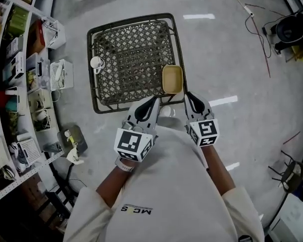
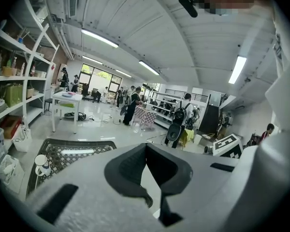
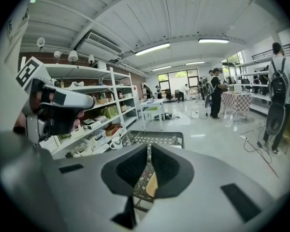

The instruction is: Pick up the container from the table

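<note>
**Head view: both grippers empty, the container lies on the table**

In the head view I see the dark lattice table [image 1: 131, 59] on the grey floor. The container [image 1: 172, 79], a shallow yellow-tan tray, rests on the table at its right edge, close to the near right corner. A white cup [image 1: 97, 63] stands at the left edge, well apart from the container.

I hold both grippers in front of my body, at the near side of the table. The left gripper [image 1: 152, 101] points toward the near edge. The right gripper [image 1: 188, 96] has its tips just beside the near end of the container, a little to its right. I cannot tell how high they are above it, and I see no contact.

In the left gripper view, the black jaws meet at their tips and there is nothing between them. In the right gripper view, the jaws are almost together, with only a thin slit left. Through this slit I see the lattice and a piece of the yellow container below, but the jaws grip nothing.

White shelves [image 1: 20, 84] full of small things stand to the left of the table.
</note>
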Demonstrator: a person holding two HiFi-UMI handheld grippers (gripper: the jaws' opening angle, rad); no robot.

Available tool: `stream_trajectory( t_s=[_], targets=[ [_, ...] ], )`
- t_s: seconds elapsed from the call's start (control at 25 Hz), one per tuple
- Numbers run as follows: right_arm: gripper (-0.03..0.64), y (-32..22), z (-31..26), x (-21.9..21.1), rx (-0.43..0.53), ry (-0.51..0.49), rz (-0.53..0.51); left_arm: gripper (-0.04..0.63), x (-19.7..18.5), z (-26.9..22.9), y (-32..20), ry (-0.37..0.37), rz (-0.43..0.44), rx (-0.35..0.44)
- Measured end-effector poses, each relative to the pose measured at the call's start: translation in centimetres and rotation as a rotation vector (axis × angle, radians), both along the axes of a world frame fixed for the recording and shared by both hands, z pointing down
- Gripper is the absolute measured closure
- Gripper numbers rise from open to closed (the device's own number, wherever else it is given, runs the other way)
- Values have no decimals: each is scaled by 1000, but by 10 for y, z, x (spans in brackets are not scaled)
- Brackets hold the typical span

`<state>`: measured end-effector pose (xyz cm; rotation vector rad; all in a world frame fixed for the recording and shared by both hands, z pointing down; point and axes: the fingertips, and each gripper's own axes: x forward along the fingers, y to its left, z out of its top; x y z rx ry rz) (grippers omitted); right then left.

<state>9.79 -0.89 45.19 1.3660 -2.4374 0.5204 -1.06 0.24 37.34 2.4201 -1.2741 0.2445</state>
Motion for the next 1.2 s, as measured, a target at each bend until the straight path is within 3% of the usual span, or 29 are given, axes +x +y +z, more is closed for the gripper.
stream_trajectory(
  t_s=[0.68, 1.2],
  targets=[
    [549, -32, 93, 13, -189, 66, 72, 575, 7, 20, -15, 12, 66, -67],
    [532, -42, 181, 20, -345, 104, 126, 575, 7, 54, -28, 13, 67, -132]
  ],
)
